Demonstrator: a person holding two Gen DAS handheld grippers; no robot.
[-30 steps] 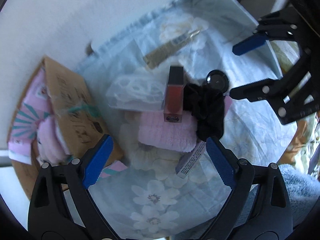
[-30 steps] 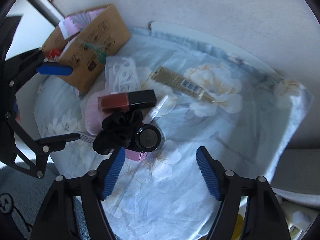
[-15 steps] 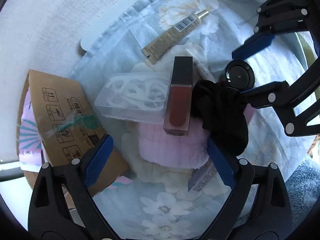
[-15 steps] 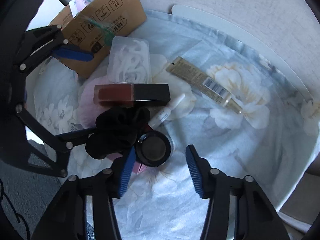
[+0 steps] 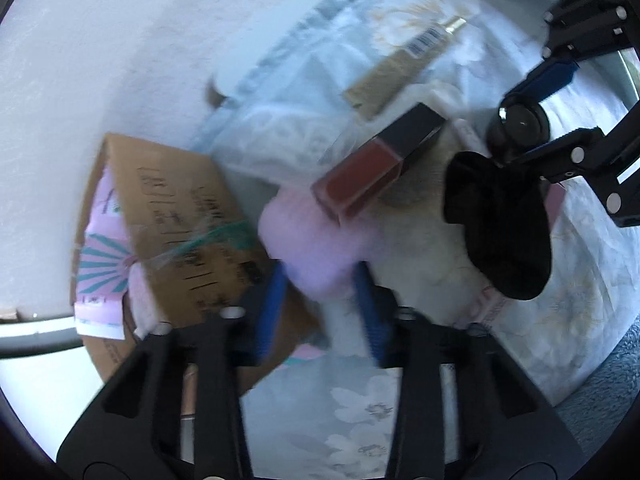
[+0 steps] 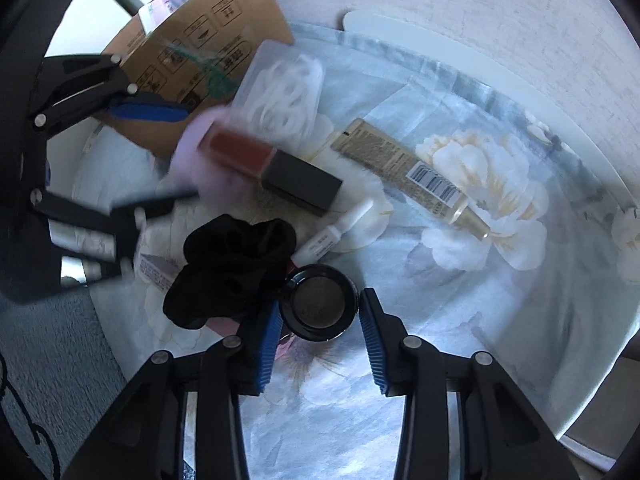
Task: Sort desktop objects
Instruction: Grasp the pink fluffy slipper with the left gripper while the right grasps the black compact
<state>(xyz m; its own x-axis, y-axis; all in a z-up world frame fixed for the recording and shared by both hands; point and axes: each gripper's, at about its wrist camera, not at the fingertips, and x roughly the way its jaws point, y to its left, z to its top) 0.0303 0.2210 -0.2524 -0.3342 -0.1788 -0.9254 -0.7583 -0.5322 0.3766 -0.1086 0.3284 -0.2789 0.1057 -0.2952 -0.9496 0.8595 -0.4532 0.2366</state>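
My left gripper (image 5: 320,284) is shut on a pink fluffy cloth (image 5: 316,240), which is blurred; a red lip gloss tube with a black cap (image 5: 376,164) rests on its far end. In the right wrist view the cloth (image 6: 192,152) and the tube (image 6: 272,168) sit at the left. My right gripper (image 6: 318,320) has its blue pads close on both sides of a round black compact (image 6: 318,300) and appears shut on it. A black scrunchie (image 6: 236,268) lies just left of the compact. The compact also shows in the left wrist view (image 5: 520,122).
A cardboard box (image 5: 176,216) with pink items stands at the left. A clear bag of white pieces (image 6: 284,96), a gold tube (image 6: 412,172), a small white vial (image 6: 336,232) and a small carton (image 6: 154,270) lie on the floral cloth (image 6: 480,320) over a round white table (image 6: 520,80).
My left gripper closed on the pink cloth and pulled it toward the box, swinging the lip gloss tube. My right gripper moved forward and closed around the black compact.
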